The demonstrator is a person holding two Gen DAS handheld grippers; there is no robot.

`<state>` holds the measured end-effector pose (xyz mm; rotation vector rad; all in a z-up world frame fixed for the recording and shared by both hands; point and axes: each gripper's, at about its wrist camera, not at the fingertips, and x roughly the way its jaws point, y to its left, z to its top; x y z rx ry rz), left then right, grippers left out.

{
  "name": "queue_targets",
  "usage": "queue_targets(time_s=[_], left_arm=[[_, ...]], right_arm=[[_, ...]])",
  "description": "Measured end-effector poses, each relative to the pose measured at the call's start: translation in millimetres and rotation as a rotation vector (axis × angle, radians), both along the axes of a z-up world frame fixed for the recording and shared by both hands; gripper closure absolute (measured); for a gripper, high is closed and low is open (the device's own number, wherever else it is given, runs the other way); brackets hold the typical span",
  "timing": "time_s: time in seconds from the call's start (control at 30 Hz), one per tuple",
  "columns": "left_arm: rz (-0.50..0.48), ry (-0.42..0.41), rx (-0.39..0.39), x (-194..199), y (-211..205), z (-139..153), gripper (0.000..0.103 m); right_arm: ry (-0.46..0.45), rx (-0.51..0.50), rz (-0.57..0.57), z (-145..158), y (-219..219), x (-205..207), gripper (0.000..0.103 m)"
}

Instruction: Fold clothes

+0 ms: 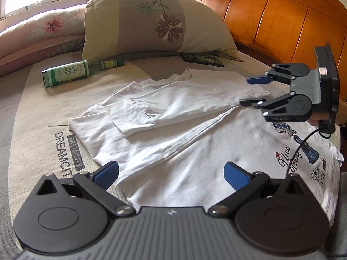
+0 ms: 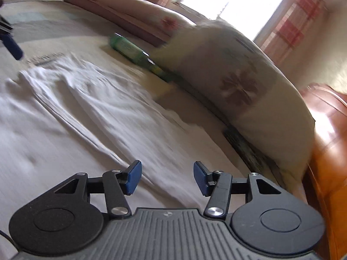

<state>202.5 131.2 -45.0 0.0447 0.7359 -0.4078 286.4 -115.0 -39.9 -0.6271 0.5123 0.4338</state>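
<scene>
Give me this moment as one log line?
left gripper: open | right gripper: open | white printed cotton T-shirt: part-folded on bed

Two handheld grippers: the left gripper (image 1: 171,176) and right gripper (image 2: 167,178) share ribbed grey bodies, black linkage arms with silver screws, and blue finger pads (image 1: 235,176). A black cable (image 1: 303,145) trails from the right gripper.

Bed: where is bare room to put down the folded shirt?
Free: the sheet left of the white shirt, below the green bottle. Also the strip between shirt and pillow. Crowded: near the dark book under the pillow.
</scene>
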Motion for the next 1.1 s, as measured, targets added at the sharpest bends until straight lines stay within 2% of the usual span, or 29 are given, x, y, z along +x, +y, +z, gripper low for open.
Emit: queue_targets(time_s=[0.13, 0.2, 0.43, 0.7, 0.8, 0.97, 1.1], left_arm=[[-0.020, -0.004, -0.003, 6, -20, -6, 0.001], [-0.038, -0.005, -0.007, 8, -31, -9, 0.001], [-0.080, 0.009, -0.049, 10, -56, -17, 0.001], [-0.092, 0.026, -0.044, 8, -63, -21, 0.001], [-0.093, 0.024, -0.057, 8, -61, -20, 0.001], [-0.088, 0.021, -0.059, 7, -58, -17, 0.001], [-0.084, 0.013, -0.071, 7, -54, -14, 0.001]], right_arm=[[0.034, 0.017, -0.271, -10, -82, 9, 0.042], [0.048, 0.008, -0.340, -22, -102, 17, 0.041], [-0.002, -0.017, -0.395, -30, -106, 33, 0.041], [0.085, 0.282, -0.580, -26, -156, 45, 0.034], [0.090, 0.335, -0.627, -29, -160, 44, 0.031], [0.088, 0.330, -0.687, -28, -159, 39, 0.026], [0.058, 0.321, -0.692, -13, -155, 25, 0.026]])
